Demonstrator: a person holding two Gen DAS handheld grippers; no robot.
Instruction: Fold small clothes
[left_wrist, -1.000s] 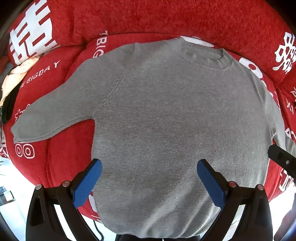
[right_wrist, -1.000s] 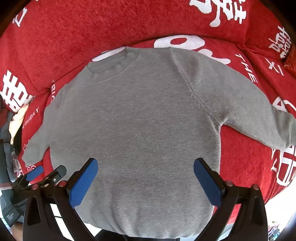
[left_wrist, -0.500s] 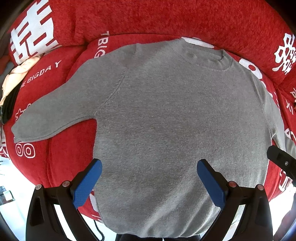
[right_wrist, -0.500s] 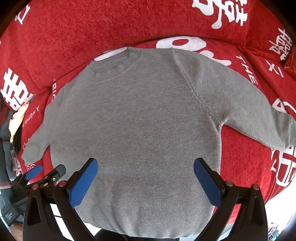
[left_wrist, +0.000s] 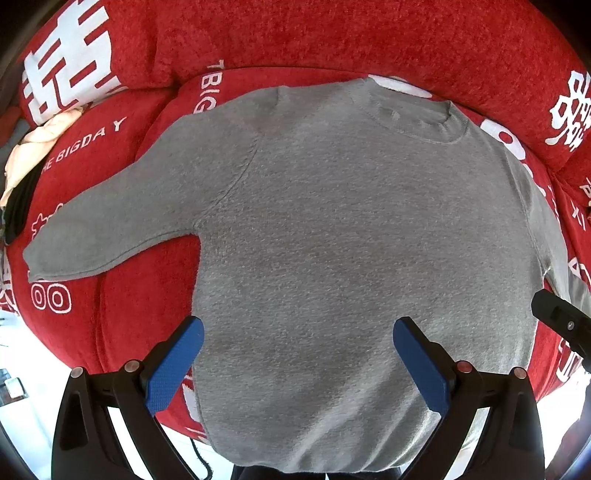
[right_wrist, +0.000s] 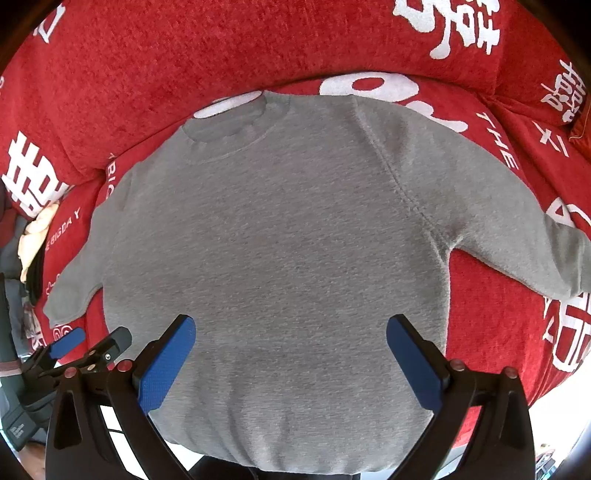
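A small grey sweater (left_wrist: 351, 229) lies flat, front up, on a red sofa seat, collar at the far side and hem near me; it also shows in the right wrist view (right_wrist: 280, 251). Both sleeves spread outward: the left sleeve (left_wrist: 110, 229) and the right sleeve (right_wrist: 517, 229). My left gripper (left_wrist: 297, 354) is open and empty above the lower part of the sweater. My right gripper (right_wrist: 290, 350) is open and empty above the same lower part. The left gripper's blue pad (right_wrist: 68, 341) shows at the right wrist view's left edge.
The red sofa cover (left_wrist: 122, 306) with white lettering has a backrest (right_wrist: 221, 48) behind the collar. A pile of beige and dark clothes (left_wrist: 33, 155) lies at the far left. The seat's front edge runs just below the hem.
Both views have shifted slightly; the sweater sits a little lower in the frames. The sweater itself has not moved and both grippers stay open.
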